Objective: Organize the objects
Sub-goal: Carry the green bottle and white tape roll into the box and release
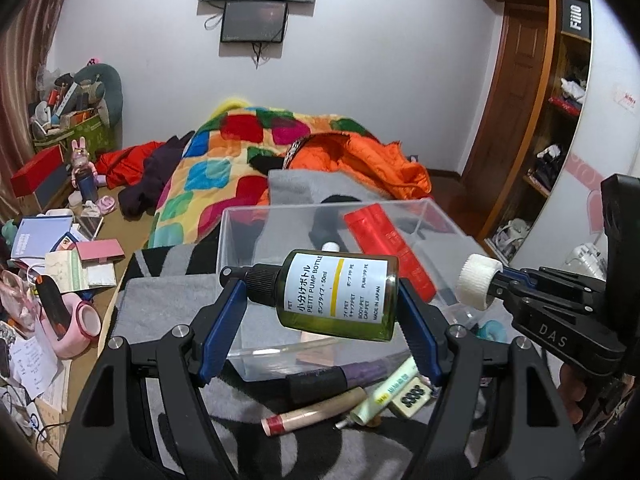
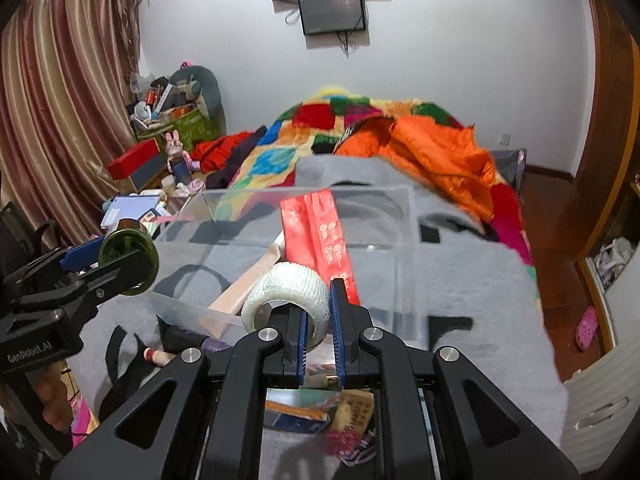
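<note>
The left gripper (image 1: 320,300) is clamped end to end on a green pump bottle (image 1: 340,296), which lies sideways in the air over the near wall of a clear plastic box (image 1: 248,216) on the bed's grey blanket (image 1: 168,304). The right gripper (image 2: 320,320) is pinched on the wall of a white tape roll (image 2: 286,292), held above the box's near right corner. A red tube (image 1: 386,248) leans inside the box, and a lipstick (image 1: 312,412) lies on the blanket in front of it.

"PETIT PUMP BOTTLE" on bottle (image 1: 340,294)
</note>
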Motion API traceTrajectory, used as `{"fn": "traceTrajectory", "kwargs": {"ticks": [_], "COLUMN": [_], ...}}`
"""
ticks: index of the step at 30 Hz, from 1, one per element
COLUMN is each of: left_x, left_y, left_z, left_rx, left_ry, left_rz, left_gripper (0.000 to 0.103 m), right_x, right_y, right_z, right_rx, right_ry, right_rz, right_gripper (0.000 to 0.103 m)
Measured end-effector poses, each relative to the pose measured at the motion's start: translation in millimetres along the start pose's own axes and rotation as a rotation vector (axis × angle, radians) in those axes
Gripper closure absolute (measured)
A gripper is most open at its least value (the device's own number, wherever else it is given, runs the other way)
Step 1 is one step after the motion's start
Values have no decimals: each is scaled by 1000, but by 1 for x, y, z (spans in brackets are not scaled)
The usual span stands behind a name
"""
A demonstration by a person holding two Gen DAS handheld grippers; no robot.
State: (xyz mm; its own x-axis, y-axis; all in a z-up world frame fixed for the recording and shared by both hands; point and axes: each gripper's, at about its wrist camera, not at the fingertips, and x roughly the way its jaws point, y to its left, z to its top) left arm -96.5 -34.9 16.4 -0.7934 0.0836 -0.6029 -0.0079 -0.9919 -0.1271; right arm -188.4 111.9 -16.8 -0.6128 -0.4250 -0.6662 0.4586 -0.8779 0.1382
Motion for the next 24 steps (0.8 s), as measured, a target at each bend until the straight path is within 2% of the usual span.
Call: {"fn": "traceTrajectory", "kwargs": {"ticks": [15,24], "left_x": [44,51], "left_y": [12,13], "left_z": [0,-4], "left_rx": [-1,-5], "left_ry": [71,102], "left_rz": [24,15], "left_gripper": [29,29], "right_x": [40,48], "right_y": [20,29], "right_z": [11,8], "right_rx": [-44,-88], "right_ry": [69,97], "right_rz": [-12,-32], "right_gripper": [94,92]}}
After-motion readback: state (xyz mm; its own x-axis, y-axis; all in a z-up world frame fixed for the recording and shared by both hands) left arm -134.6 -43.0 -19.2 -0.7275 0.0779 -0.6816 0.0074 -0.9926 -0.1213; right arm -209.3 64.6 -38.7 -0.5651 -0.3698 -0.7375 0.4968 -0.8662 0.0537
